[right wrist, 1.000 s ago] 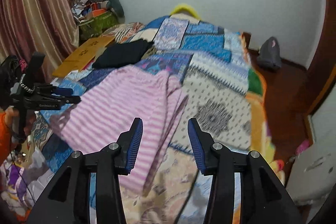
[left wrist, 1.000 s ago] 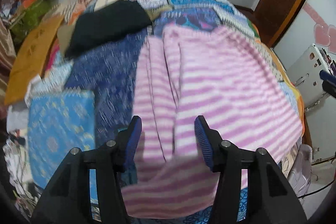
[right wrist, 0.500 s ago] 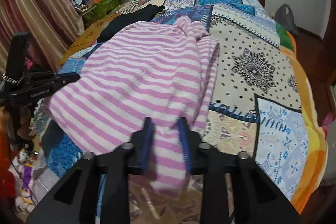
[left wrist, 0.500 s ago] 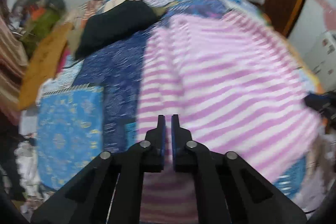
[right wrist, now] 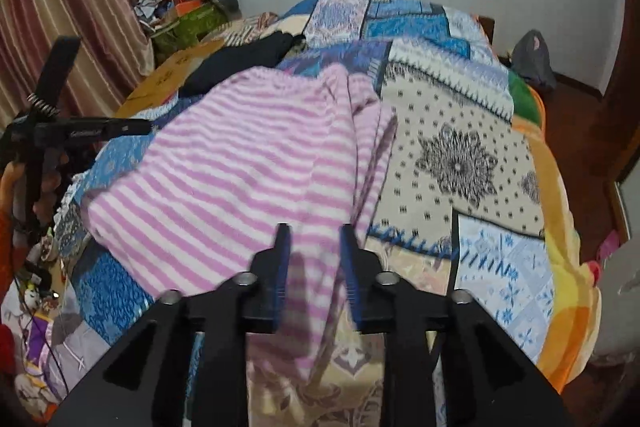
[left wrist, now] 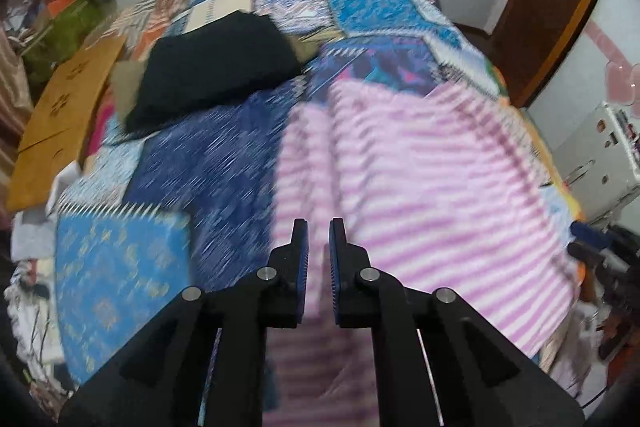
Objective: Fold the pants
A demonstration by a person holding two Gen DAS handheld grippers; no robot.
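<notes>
- My left gripper [left wrist: 318, 259] has its two blue-padded fingers almost together, with only a thin slot between them; the pink and white striped soft pants [left wrist: 420, 187] run into this slot, so I judge it is pinching the near edge of the cloth.
- My right gripper [right wrist: 314, 259] is narrowed but not fully together; a thicker bunch of the same striped pants [right wrist: 240, 167] passes between its fingers, and I judge it grips the other near corner.
- The pants lie spread on the patchwork quilt of the bed [right wrist: 460, 155]; the far end rests on the quilt, the near edge seems lifted in my two grippers; the left view is blurred.
- On the right side of the pants I see several layers stacked, so it seems the legs are already laid one over the other; the crosswise fold of the near edge toward the far end is not yet done; the smoothing is also left.
- A folded black garment [left wrist: 216, 71] lies further up the bed, apart from the pants.
</notes>
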